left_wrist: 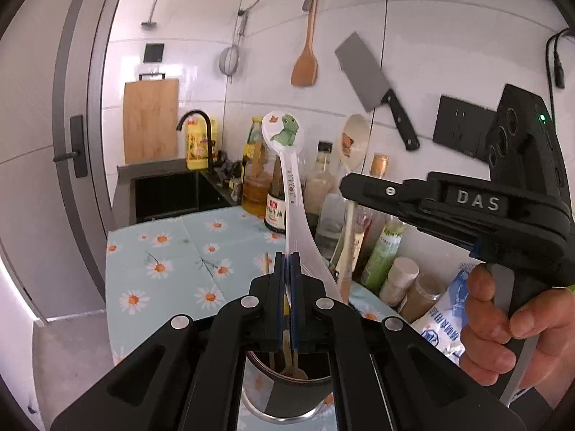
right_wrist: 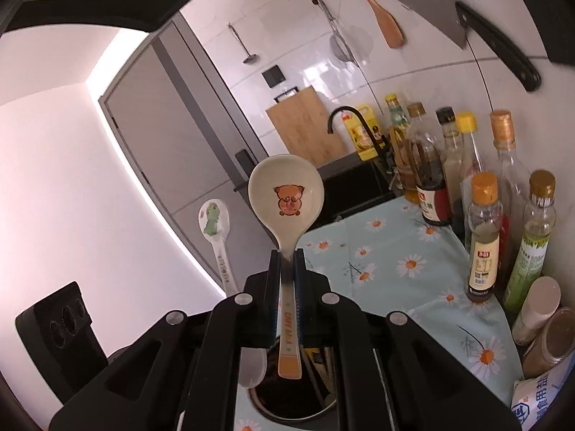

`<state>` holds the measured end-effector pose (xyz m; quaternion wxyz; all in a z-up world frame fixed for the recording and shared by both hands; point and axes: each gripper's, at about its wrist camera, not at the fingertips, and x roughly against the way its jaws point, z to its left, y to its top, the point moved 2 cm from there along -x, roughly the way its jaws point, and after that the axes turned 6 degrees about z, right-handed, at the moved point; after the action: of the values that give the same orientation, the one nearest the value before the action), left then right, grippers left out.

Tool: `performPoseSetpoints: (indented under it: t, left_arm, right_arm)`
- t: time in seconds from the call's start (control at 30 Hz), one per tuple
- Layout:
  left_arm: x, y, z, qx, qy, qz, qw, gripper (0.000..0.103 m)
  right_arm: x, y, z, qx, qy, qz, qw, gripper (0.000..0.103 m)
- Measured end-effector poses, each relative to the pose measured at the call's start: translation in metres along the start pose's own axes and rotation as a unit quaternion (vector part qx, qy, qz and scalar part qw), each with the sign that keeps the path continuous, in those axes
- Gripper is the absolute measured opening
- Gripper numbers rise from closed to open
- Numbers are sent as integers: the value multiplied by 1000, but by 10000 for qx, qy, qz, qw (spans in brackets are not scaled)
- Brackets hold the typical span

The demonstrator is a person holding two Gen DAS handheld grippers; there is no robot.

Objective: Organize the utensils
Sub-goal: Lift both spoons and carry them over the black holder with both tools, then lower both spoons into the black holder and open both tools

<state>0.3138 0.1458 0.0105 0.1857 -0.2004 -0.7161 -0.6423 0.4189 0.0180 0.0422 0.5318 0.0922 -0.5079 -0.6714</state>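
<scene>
The dinosaur spoon [left_wrist: 287,151] is held up in the air by the left claw [left_wrist: 287,269], with its bowl end on top and its handle end pointing down. The two fingers of the left claw are pressed together on the handle. The bear spoon [right_wrist: 285,201] is held the same way by the right claw [right_wrist: 287,269], which is squeezed tight on the thin part of the handle, and the orange tip of the handle hangs down below the fingers. Both spoons are right over a dark round holder [left_wrist: 287,391] that stands on the bench [left_wrist: 172,251], which has a blue cloth with daisies on it. Inside the holder there are already some long thin things that look like chopsticks and maybe a wooden spoon, but it is too dark in there to be sure. In the right camera the dinosaur spoon seems to have its handle end near the rim of the holder, just beside the bear spoon. So the job looks part done: some things are in the holder, and the two spoons are picked up and held above it, but they are not dropped in yet. I think what is left is to lower each spoon into the holder and let go. The spoons look hard and smooth, so they could slip or clink if they bump. Bottles [right_wrist: 483,237] stand along the wall, well away from the holder.
</scene>
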Motion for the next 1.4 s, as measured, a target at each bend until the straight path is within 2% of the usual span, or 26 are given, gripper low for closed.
performPoseSetpoints:
  t: [0.53,0.67,0.73,0.8,0.87,1.27,1.33,1.4]
  left_arm:
    - [-23,-27,-4,-32,34,399,9992,2]
    - [-26,-28,0,164,-32,525,9985,4]
    - [-25,-27,0,182,-8,532,9984,4]
    - [-24,-27,2,217,-18,537,9983,4]
    - [-22,-26,3,244,-8,530,9983,4]
    - [-7,-27,6,357,-72,439,9984,4]
    - [-5,-26,7,382,-100,433,9983,10]
    - [-1,-26,6,388,-134,414,9983,11]
  right_arm:
    - [-29,-31,-15,-119,-125,507,9986,9]
    - [-30,-32,-15,-142,-140,587,9981,9]
    - [-30,-32,-17,-203,-131,641,9977,10]
    - [-28,-32,-17,-187,-181,656,9975,19]
    - [-26,-32,-18,-224,-147,697,9972,22]
    - [-12,-30,-13,-207,-191,646,9975,23]
    - [-10,-30,-10,-187,-187,655,9975,23]
    - [-7,-31,-7,-164,-155,660,9976,23]
